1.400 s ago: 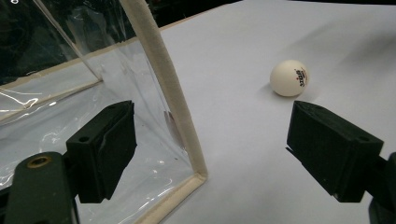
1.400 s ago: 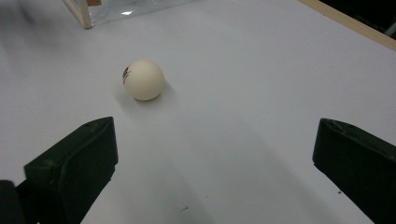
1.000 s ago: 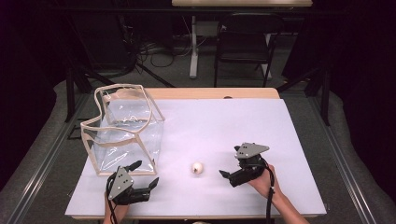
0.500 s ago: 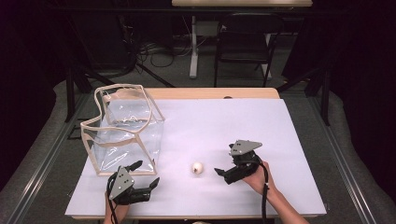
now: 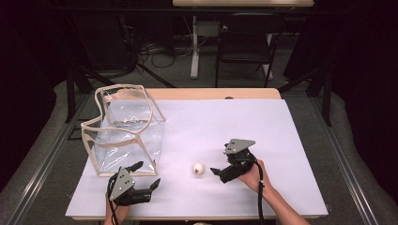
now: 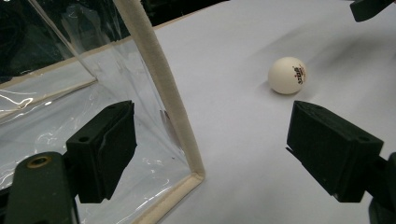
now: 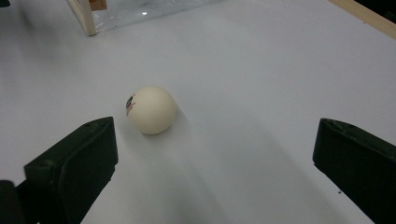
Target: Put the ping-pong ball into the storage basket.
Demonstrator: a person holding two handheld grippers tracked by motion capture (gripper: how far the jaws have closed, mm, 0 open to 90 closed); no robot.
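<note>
Right gripper [image 5: 217, 172]: jaws spread wide, empty; aimed at ball, probably lining up a pick.
Ball [image 5: 198, 168]: white, printed logo; resting on sheet just beside right gripper, apart from it.
Left gripper [image 5: 146, 175]: jaws released, empty; straddling near corner of clear bag [image 5: 123, 136], likely to steady it.
Surface: white sheet [image 5: 244, 122] over wooden table.
Room: dark; chair [image 5: 244, 35] and floor cables [image 5: 150, 49] behind.

The print on the ball [image 6: 287, 75] is too small to read in the left gripper view and turned partly out of sight in the right gripper view. The clear bag [image 7: 135, 9] is cut off by the top edge there. The right gripper [image 6: 369, 8] shows as one dark tip, cropped at the corner.
</note>
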